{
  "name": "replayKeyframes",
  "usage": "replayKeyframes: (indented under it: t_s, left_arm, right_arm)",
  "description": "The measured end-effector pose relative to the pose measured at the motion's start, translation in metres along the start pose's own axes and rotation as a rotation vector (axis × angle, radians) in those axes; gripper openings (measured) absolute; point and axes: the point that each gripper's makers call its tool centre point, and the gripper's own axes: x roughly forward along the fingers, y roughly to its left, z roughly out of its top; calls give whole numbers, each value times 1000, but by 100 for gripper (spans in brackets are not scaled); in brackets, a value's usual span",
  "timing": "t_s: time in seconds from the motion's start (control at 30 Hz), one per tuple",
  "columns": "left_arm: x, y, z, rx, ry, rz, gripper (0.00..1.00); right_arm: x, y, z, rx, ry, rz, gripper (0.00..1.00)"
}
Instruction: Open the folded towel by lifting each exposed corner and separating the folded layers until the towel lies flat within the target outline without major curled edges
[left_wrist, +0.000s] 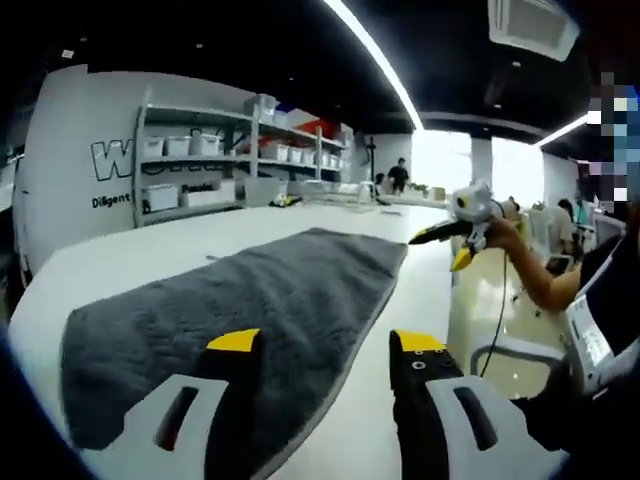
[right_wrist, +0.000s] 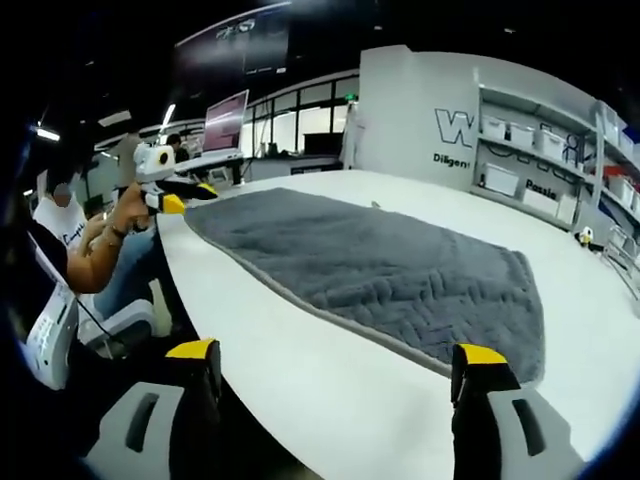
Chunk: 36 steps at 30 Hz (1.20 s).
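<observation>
A grey textured towel (left_wrist: 250, 310) lies spread out lengthwise on the white table (left_wrist: 130, 250), looking flat with a pale trimmed edge. My left gripper (left_wrist: 328, 342) hovers open at its near end, one jaw over the cloth and the other over bare table. Past the far right corner a hand holds my right gripper (left_wrist: 458, 238), off the towel. In the right gripper view the towel (right_wrist: 370, 265) stretches across the table (right_wrist: 330, 400). My right gripper (right_wrist: 335, 352) stands wide open in front of the long edge. The left gripper (right_wrist: 172, 192) sits at the towel's far left end.
Shelves with white bins (left_wrist: 200, 160) and a lettered white wall (right_wrist: 450, 130) stand behind the table. A person's arm (left_wrist: 540, 275) and a white chair (left_wrist: 510, 355) are at the table's side. Other people (left_wrist: 398, 175) and desks are far back.
</observation>
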Motion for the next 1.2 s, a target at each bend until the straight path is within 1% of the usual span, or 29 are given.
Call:
replayKeyframes:
  t_s: [0.03, 0.07, 0.13, 0.23, 0.3, 0.37, 0.47, 0.5, 0.57, 0.63, 0.67, 0.7, 0.73, 0.77, 0.83, 0.9, 0.93, 0.97, 1.0, 1.07, 1.1, 1.13, 1.2]
  left_arm:
    - [-5, 6, 0, 7, -7, 29, 65]
    - [-9, 9, 0, 16, -15, 44, 70]
    - [-16, 16, 0, 6, -34, 74, 81]
    - [-26, 26, -1, -8, -54, 105, 88]
    - [-29, 28, -4, -8, -52, 113, 91]
    - [-34, 33, -7, -1, -41, 144, 98]
    - [-41, 37, -12, 45, -17, 172, 99]
    - [-45, 37, -14, 45, -14, 174, 99]
    - [-50, 40, -14, 33, -26, 184, 99]
    - [-54, 42, -14, 22, -38, 192, 99]
    - [-56, 44, -14, 17, -40, 196, 99]
    - [-57, 45, -15, 14, -40, 201, 99]
    - [-58, 46, -16, 12, -37, 205, 99]
    - [-60, 47, -18, 12, -32, 215, 99]
    - [-63, 51, -21, 8, -24, 224, 99]
    - [-66, 51, -23, 3, -15, 226, 99]
    - [-66, 52, -24, 0, -12, 230, 99]
    - [-67, 52, -25, 1, -9, 235, 99]
    - [-68, 53, -25, 2, -6, 240, 99]
    - [-70, 54, -26, -1, -5, 248, 99]
    - [-71, 54, -27, -3, -7, 252, 99]
    - [-71, 55, -27, -7, -9, 254, 99]
    - [-72, 55, -28, -11, -8, 254, 99]
  right_arm:
    - [-1, -3, 0, 1, 0, -6, 97]
    - [-1, -7, 0, 5, 2, -13, 97]
    - [-1, -13, 0, 9, 10, -24, 96]
    - [-2, -20, -3, 12, 27, -36, 96]
    - [-3, -24, -3, 17, 31, -44, 96]
    - [-5, -30, -3, 29, 29, -53, 96]
    - [-8, -39, -3, 40, 34, -63, 95]
    - [-9, -43, -3, 45, 38, -69, 94]
    - [-10, -50, -4, 48, 44, -83, 92]
    - [-13, -63, -3, 63, 43, -120, 91]
    - [-14, -68, -3, 64, 38, -137, 88]
    - [-17, -81, -2, 72, 29, -184, 84]
    - [-17, -84, -3, 75, 28, -195, 79]
    - [-20, -95, -4, 73, 37, -229, 72]
    - [-23, -113, -5, 86, 42, -273, 62]
    - [-22, -128, -3, 99, 36, -288, 50]
    - [-21, -132, -3, 101, 35, -290, 43]
    - [-20, -137, -3, 106, 37, -293, 33]
    - [-18, -141, -4, 110, 43, -297, 28]
    - [-15, -147, -9, 110, 74, -299, 25]
    - [-13, -149, -16, 105, 112, -295, 25]
    - [-11, -151, -17, 98, 122, -294, 24]
    - [-6, -154, -23, 100, 143, -283, 17]
